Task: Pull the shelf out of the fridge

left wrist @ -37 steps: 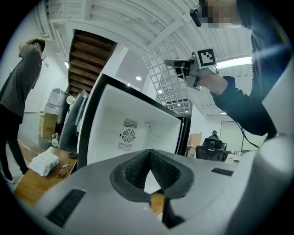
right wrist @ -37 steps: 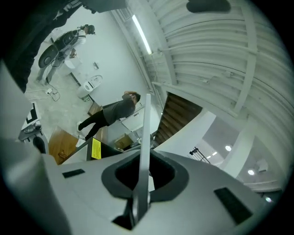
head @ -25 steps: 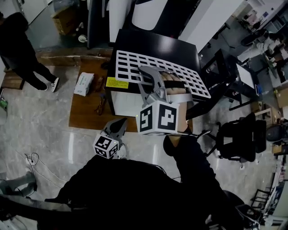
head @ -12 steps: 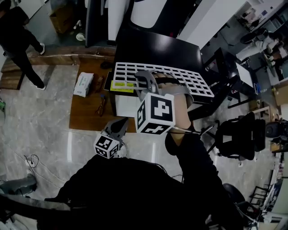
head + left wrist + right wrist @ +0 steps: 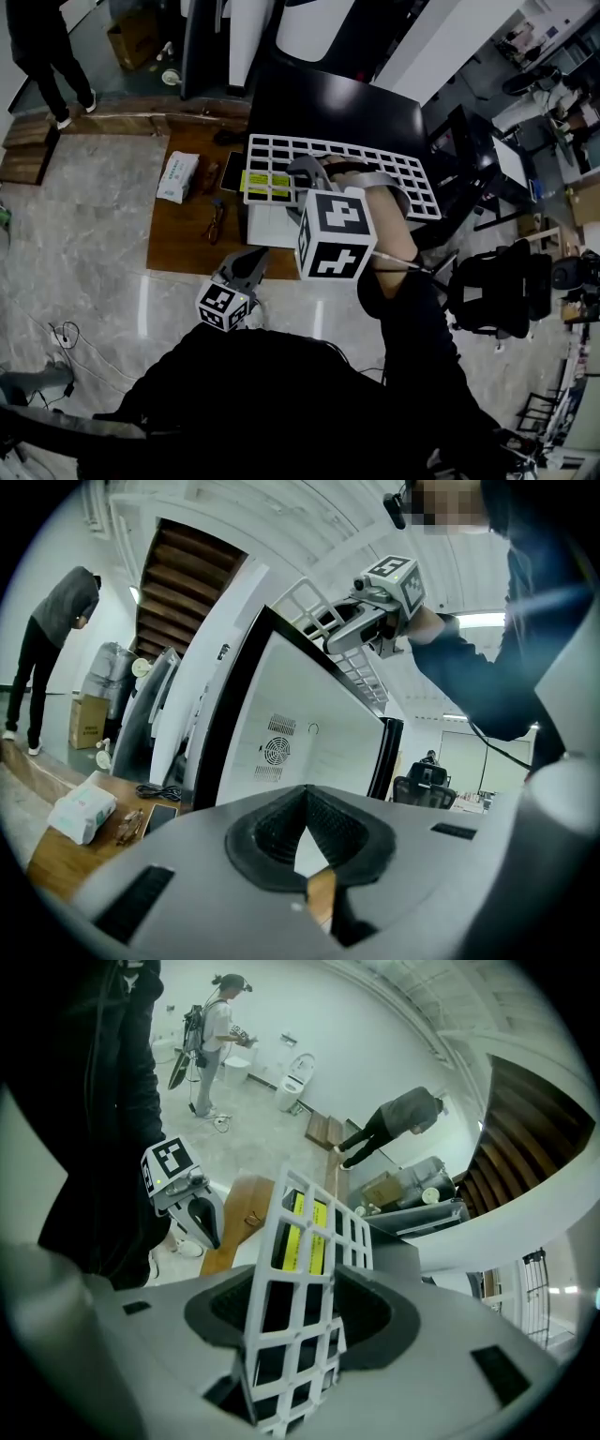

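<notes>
White plastic grid shelf (image 5: 403,178) is out of the fridge and lies across the black top of the small fridge (image 5: 337,98), with its near edge over the white front. Right tongs (image 5: 314,176) point down at it. Their jaws have just been opening and now stand spread, with the grid edge between them and not clamped. The black-and-white marker cube (image 5: 336,234) hides the hand and the middle of the shelf in the head view. A yellow label (image 5: 267,183) shows through the grid, print unreadable. Left tongs (image 5: 249,267) sit low by the dark jacket, pressed together and empty. Can't tell if the shelf sits level or tilted.
</notes>
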Motion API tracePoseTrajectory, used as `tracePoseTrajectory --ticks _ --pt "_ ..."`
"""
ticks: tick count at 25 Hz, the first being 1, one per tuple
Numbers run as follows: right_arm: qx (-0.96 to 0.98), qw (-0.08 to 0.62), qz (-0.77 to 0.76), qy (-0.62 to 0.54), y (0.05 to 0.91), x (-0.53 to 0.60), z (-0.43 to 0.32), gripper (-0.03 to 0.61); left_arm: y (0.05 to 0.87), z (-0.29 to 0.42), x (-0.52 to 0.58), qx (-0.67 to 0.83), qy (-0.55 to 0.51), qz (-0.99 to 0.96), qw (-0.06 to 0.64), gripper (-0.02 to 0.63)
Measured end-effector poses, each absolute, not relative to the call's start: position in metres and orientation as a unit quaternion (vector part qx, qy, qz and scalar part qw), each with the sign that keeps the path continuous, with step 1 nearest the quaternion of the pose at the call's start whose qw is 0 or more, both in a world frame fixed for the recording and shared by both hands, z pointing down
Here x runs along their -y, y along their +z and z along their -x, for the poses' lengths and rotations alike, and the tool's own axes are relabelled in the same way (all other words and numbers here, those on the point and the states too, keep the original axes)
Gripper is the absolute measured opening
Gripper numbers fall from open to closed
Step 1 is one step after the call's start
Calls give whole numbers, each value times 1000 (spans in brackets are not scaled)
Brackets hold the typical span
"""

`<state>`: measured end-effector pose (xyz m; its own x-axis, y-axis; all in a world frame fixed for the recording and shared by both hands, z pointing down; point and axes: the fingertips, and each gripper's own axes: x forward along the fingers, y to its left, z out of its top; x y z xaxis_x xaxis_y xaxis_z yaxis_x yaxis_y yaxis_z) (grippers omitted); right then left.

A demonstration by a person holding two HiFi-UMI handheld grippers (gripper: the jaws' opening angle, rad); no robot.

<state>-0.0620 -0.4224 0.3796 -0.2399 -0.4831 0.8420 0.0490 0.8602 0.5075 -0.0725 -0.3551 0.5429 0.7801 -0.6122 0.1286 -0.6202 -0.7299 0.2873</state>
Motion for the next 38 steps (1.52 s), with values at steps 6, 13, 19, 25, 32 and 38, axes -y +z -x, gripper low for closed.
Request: tracePoseTrajectory --ticks 6,13,19,25,32,38 --pt "754 606 -136 -214 403 413 64 291 540 77 348 340 14 -927 158 6" --pt "792 524 -180 -257 369 404 73 294 534 79 344 356 21 -923 147 6" --pt "815 420 -253 -308 306 368 48 293 505 68 316 370 32 -921 120 6" --pt "893 228 -331 -204 292 292 -15 6 459 40 266 357 13 -930 85 6" --pt "904 73 -412 -90 372 208 -82 6 436 4 196 324 -2 -943 77 6" --pt "912 11 -409 -41 397 146 -101 6 429 -24 147 306 -5 -949 68 6"
